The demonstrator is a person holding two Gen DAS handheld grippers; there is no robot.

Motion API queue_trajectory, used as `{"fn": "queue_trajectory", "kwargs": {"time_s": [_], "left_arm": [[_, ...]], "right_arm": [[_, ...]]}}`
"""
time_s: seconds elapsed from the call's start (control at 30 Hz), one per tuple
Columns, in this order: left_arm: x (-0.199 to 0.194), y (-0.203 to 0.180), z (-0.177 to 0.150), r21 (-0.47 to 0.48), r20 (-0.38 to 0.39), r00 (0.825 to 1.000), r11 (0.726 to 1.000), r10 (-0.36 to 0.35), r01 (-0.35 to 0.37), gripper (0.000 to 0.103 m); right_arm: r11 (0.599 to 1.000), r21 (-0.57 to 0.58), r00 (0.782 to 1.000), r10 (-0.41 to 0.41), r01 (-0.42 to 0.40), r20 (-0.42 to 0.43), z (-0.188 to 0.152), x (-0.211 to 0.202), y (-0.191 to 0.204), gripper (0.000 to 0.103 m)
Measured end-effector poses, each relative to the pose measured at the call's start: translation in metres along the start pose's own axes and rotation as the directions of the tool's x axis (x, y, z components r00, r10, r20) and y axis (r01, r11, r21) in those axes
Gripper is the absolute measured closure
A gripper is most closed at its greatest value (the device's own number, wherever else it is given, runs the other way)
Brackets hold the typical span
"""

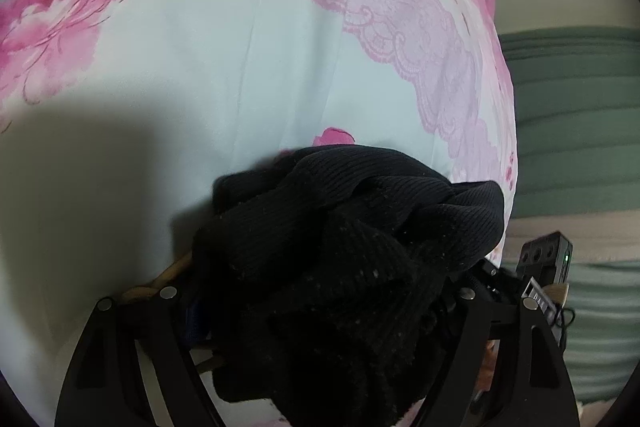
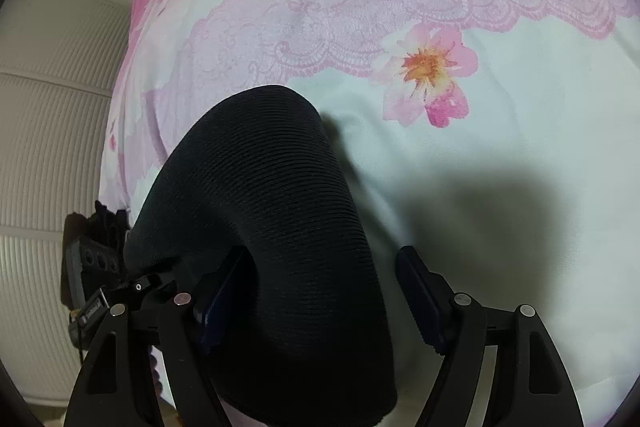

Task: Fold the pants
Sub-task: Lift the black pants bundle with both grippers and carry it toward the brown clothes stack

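Black ribbed knit pants (image 1: 340, 247) lie bunched over my left gripper (image 1: 320, 307) above a floral bedsheet (image 1: 200, 67). The cloth hides the fingertips, so the jaw state is not shown. In the right wrist view, a smooth rolled part of the pants (image 2: 264, 227) passes between the fingers (image 2: 420, 291) of my right gripper (image 2: 316, 295). The jaws stand wide apart, with a gap between the right pad and the cloth. The left pad touches the fabric.
The pale sheet with pink flowers and a lace print (image 2: 400, 7) covers the bed. Its edge drops off at right in the left wrist view, beside green striped bedding (image 1: 580, 127). A cream ribbed surface (image 2: 52, 127) lies beyond the edge in the right wrist view.
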State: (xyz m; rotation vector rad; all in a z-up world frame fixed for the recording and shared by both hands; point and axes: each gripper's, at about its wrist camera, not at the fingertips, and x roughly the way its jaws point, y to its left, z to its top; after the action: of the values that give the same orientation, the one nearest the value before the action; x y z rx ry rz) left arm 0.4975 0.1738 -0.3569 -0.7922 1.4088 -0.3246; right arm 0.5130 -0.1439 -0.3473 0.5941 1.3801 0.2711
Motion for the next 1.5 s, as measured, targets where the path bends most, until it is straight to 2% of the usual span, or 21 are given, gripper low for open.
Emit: {"fn": "queue_trajectory", "kwargs": {"time_s": [0.03,0.07,0.27,0.43,0.7,1.03,1.37,1.5], "left_arm": [[-0.001,-0.002,-0.001,0.004,0.001,1.0,1.0,0.005,-0.005,0.029],[-0.003,-0.005,-0.003,0.009,0.004,1.0,1.0,0.012,-0.012,0.033],[-0.015,-0.019,-0.011,0.02,0.04,0.998,0.998,0.052,-0.053,0.042],[-0.04,-0.032,-0.027,0.034,0.083,0.996,0.998,0.043,-0.046,0.044],[-0.113,-0.072,-0.076,0.128,0.193,0.981,0.992,-0.017,-0.008,0.044],[-0.2,-0.145,-0.149,0.277,0.318,0.946,0.961,-0.071,-0.021,0.043],[-0.262,-0.187,-0.251,0.349,0.403,0.908,0.937,-0.116,-0.036,0.043],[-0.284,-0.199,-0.3,0.367,0.447,0.886,0.929,-0.124,-0.055,0.043]], "right_arm": [[1.0,-0.005,1.0,0.001,-0.001,0.004,0.0,0.0,0.002,0.034],[1.0,-0.009,1.0,0.003,-0.003,0.006,-0.001,-0.001,0.003,0.043],[0.998,-0.05,0.999,-0.022,0.023,0.029,-0.01,-0.013,0.022,0.053],[0.998,-0.067,0.997,-0.015,0.02,0.07,-0.019,-0.037,0.034,0.055],[0.99,-0.144,0.985,0.032,-0.007,0.171,-0.054,-0.111,0.066,0.056],[0.977,-0.212,0.935,0.101,-0.028,0.341,-0.122,-0.226,0.104,0.056],[0.96,-0.274,0.882,0.176,-0.055,0.438,-0.204,-0.318,0.108,0.056],[0.951,-0.301,0.865,0.208,-0.069,0.457,-0.239,-0.345,0.106,0.056]]}}
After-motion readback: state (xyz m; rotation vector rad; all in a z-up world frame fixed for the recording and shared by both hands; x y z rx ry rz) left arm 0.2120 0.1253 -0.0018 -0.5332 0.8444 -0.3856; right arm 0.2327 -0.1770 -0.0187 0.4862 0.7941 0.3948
